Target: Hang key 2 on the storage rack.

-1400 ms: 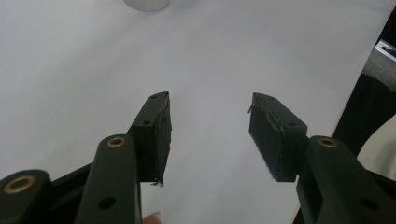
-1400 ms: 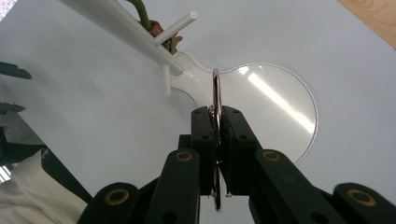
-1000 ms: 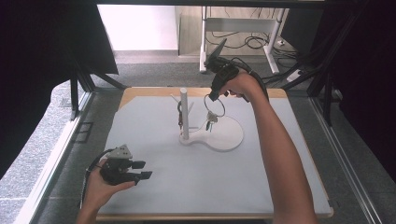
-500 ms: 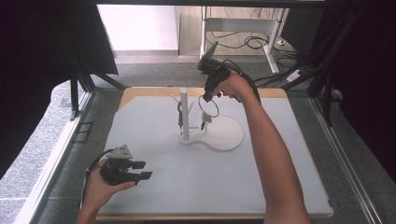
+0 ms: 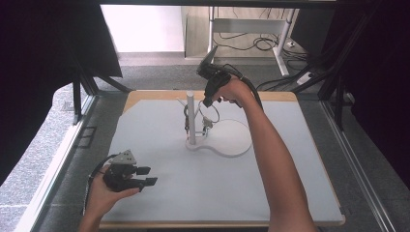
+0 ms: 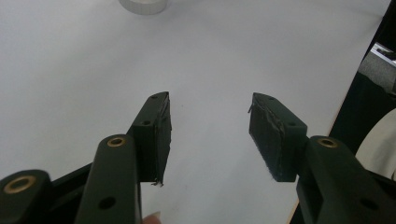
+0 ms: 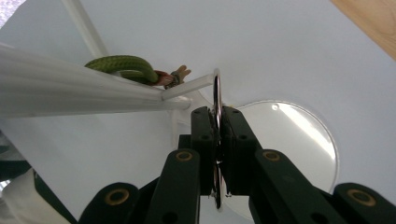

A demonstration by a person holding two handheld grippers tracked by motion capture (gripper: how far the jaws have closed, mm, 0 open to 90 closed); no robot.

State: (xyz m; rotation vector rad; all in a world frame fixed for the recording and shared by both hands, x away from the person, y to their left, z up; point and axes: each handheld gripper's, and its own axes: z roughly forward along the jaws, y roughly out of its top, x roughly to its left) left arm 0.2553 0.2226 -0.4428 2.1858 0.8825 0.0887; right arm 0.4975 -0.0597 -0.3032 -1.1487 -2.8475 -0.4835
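Observation:
A white stand with an upright post [image 5: 191,113] and a round base [image 5: 232,140] sits at the middle of the mat. My right gripper [image 5: 207,102] hangs just right of the post, shut on a thin metal ring [image 5: 209,115]. In the right gripper view the ring [image 7: 217,91] stands edge-on between the pads, its top touching the tip of a clear peg [image 7: 187,87]. A green cord loop [image 7: 122,65] hangs on another peg. My left gripper [image 5: 147,176] lies low at the near left, open with nothing between its fingers [image 6: 156,126].
The grey mat [image 5: 159,121] covers a wooden tabletop [image 5: 278,95]. Dark frame rails run along both sides. A cable trails from the right gripper over the hand. A person's right forearm [image 5: 275,164] crosses the mat's right half.
My right gripper has carried the ring leftward and slightly down, closer to the stand's post. The left gripper has stayed in place.

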